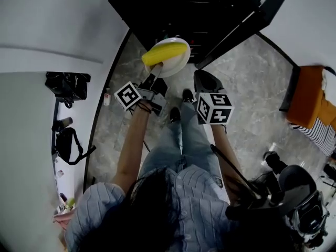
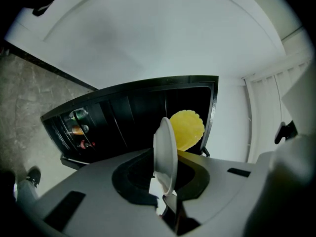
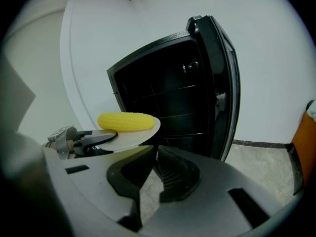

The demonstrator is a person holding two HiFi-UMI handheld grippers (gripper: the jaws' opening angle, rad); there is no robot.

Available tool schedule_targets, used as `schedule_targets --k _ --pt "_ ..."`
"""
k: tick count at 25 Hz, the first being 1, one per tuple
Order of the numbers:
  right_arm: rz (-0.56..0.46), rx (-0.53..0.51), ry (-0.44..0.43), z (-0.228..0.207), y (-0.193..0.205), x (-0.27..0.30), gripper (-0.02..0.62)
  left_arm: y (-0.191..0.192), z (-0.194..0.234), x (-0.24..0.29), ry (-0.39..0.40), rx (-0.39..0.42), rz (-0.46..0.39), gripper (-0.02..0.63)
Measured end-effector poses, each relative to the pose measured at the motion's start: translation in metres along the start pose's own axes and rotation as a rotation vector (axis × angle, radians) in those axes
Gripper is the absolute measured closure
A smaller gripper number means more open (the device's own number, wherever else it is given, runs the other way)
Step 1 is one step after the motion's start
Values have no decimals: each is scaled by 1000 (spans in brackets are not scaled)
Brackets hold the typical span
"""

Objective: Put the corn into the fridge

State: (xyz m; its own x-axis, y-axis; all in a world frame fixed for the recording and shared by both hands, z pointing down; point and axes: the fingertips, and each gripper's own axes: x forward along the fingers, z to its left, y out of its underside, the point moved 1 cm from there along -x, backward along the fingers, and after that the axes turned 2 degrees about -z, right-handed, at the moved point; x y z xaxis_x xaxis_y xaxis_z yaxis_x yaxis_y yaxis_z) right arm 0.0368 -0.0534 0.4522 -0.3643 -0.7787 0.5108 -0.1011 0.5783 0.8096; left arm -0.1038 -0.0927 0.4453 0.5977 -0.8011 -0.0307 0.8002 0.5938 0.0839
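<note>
head view: a person stands on a grey floor [image 1: 252, 88] facing a black fridge [image 1: 194, 9] whose door [image 1: 252, 20] stands open to the right. the left gripper [image 1: 156, 70] is clamped on the near edge of a white plate [image 1: 179, 66] and holds it out level in front of the open fridge. the corn [image 1: 164, 53], one yellow cob, lies across the plate towards its far-left edge, clear of the pinched rim; it is outside the fridge. the right gripper [image 1: 202, 79] hangs just beside the plate's right edge, apart from it. an orange cloth [image 1: 310, 96] lies well off to the right, and black bags [image 1: 67, 85] sit on a white surface at the left.

left gripper view: the plate [image 2: 165, 154] shows edge-on, its rim pinched between the closed jaws of the left gripper [image 2: 168, 197]. the end of the corn [image 2: 187, 130] shows past the plate's rim, against the dark fridge [image 2: 128, 117]. small bottles [image 2: 79, 130] stand at the fridge's left side in this view.

right gripper view: the tips of the right gripper [image 3: 157, 152] meet with nothing between them. the corn [image 3: 126, 121] rests on the plate [image 3: 136, 136], held from the left by the left gripper [image 3: 79, 139]. behind stand the fridge [image 3: 163, 98] and its door [image 3: 222, 83].
</note>
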Motion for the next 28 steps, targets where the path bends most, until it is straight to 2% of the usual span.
schedule_targets --k 12,20,28 --pt "12 -6 -28 -18 7 48 558 -6 35 38 -4 -13 -13 566" --pt "40 7 -46 -28 17 67 558 -18 61 61 6 -31 -67 566" --pt "35 -10 -68 -33 5 83 558 -28 80 91 10 -29 -147 566"
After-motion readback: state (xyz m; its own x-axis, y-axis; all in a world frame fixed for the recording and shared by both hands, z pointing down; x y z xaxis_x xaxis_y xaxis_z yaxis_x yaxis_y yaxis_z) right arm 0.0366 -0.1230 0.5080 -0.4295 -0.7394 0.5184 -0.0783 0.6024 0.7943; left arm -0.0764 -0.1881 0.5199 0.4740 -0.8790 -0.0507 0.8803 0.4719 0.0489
